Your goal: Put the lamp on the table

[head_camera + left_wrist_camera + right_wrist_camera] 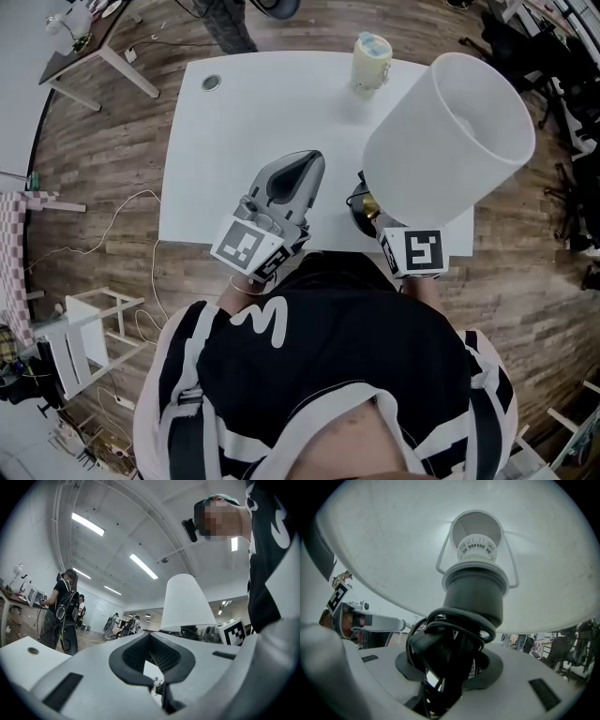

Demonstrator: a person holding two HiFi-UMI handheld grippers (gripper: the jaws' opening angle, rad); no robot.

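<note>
A lamp with a wide white shade [450, 141] and a dark stem [474, 592] wound with black cord [450, 639] leans away from me over the near right edge of the white table [253, 103]. My right gripper [370, 208] is shut on the lamp's cord-wrapped stem under the shade; in the right gripper view the jaws of this gripper [450, 667] close round it. Whether the lamp's foot touches the table is hidden. My left gripper [314, 164] hovers over the table's near edge, left of the lamp, tips together and nothing in it. From the left gripper [150, 637] the shade [187, 602] shows ahead.
A pale lidded cup [371, 61] stands at the table's far edge, and a round cable hole [211, 82] is at its far left corner. Another desk [94, 47], a white stool [80, 337] and floor cables lie left. Dark chairs [562, 112] crowd the right. A person [63, 606] stands beyond.
</note>
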